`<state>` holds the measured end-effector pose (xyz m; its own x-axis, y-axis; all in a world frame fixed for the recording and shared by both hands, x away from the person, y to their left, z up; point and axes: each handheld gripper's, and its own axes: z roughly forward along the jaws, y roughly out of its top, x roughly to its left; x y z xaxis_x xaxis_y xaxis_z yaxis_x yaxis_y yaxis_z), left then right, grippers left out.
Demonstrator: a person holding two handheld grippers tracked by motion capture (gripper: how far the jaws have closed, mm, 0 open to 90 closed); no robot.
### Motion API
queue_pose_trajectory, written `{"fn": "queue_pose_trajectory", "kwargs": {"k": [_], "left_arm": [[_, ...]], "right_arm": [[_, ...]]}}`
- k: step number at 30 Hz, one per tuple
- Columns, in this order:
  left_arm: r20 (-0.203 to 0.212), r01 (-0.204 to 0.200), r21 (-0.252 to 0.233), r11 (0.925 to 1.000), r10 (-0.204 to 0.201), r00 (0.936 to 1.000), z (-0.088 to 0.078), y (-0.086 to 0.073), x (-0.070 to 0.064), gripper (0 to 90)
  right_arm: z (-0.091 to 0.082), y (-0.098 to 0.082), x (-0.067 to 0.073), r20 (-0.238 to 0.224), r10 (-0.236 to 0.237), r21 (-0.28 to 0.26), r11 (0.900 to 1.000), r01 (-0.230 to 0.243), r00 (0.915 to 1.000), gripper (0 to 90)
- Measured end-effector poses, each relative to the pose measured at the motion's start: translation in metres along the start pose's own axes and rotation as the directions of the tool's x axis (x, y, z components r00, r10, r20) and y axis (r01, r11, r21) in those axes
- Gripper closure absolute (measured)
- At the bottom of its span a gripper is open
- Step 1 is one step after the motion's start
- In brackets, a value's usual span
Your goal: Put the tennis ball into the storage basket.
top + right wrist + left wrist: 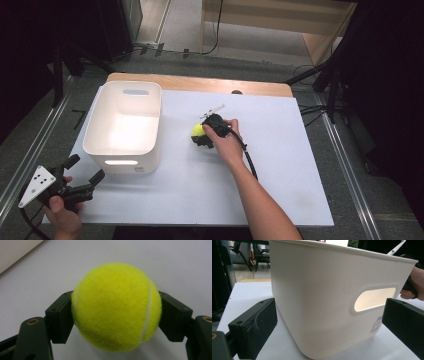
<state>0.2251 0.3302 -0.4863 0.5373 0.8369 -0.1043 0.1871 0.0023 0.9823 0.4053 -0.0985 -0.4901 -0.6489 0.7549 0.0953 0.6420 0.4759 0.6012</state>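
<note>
Tennis ball (116, 307) mid-frame in the high view, clamped between the 2 jaws of the right gripper (204, 134) on the white table (280, 165), white bin (125, 125) to its left, left gripper (80, 180) lower left, jaws wide, holding nothing.

— What sort of place is this?

— A lab or test room set up for recording, not a home. A white-topped table (280, 200) stands on grey carpet, with metal rails (30, 150) running along the floor on both sides.

— Anything else?

— Black stands and dark curtains ring the table, cables (312, 107) trail over the floor beyond the right gripper (202, 134), and the left gripper view catches chairs (259, 255) far behind the white bin (324, 290).
</note>
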Motion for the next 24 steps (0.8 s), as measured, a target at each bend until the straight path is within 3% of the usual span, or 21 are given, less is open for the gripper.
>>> {"fn": "queue_pose_trajectory", "kwargs": {"k": [6,11,24], "left_arm": [[0.000,0.016,-0.009,0.9998,-0.016,0.9999,-0.001,0.000,0.001,0.0],[-0.003,0.005,0.000,1.0000,-0.005,1.0000,-0.001,0.000,0.000,0.0],[0.002,0.018,-0.008,0.9998,-0.018,0.9998,0.000,0.000,0.001,0.0]], "right_arm": [[-0.006,0.001,-0.002,-0.011,0.016,-0.018,1.000,-0.016,0.9998,22.9],[-0.015,0.001,-0.003,-0.025,0.020,-0.040,0.999,-0.021,0.9995,22.9],[-0.043,0.009,0.001,-0.063,-0.012,-0.067,0.998,0.008,0.9980,22.9]]}}
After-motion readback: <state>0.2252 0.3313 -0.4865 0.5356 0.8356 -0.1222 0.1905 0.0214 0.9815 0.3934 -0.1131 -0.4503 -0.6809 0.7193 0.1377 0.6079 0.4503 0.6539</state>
